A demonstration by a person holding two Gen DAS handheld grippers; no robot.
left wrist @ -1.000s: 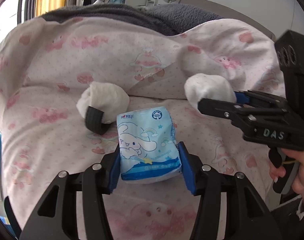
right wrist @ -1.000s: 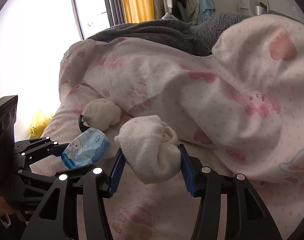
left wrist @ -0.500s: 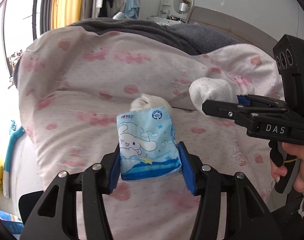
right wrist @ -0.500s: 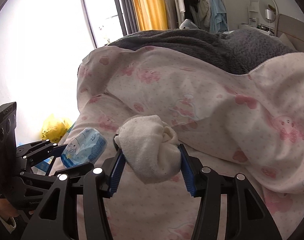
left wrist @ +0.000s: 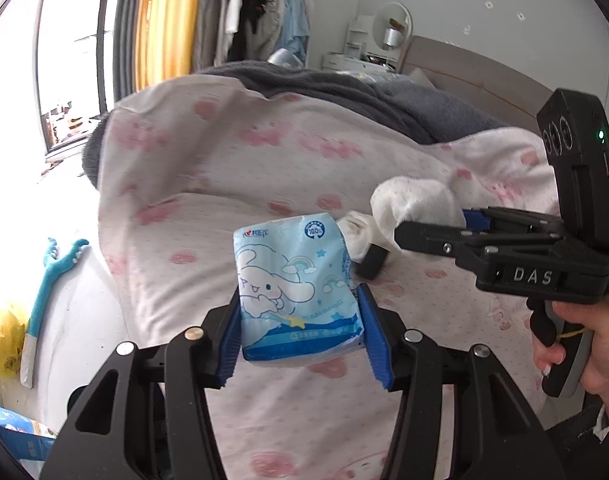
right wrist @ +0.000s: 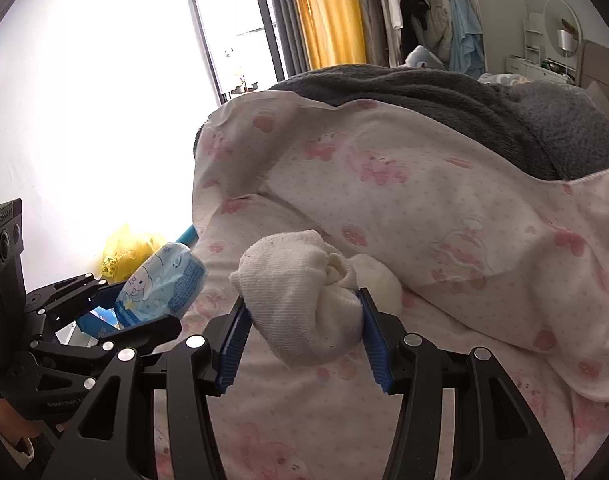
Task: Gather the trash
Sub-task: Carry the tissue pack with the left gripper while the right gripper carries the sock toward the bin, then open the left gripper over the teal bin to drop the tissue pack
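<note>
Tissue pack [left wrist: 298,292]: glossy printed plastic film, slightly crinkled. Rolled sock [right wrist: 304,300]: white ribbed knit, matt, a bit pilled. Left gripper [left wrist: 300,332]: matt black plastic, ridged blue pads, shiny metal screws. Quilt [left wrist: 264,168]: soft matt cotton print. Blanket [right wrist: 424,88]: grey fleece, fuzzy.

Blue tissue pack [left wrist: 296,292], white sock ball [right wrist: 304,304], both clamped aloft
</note>
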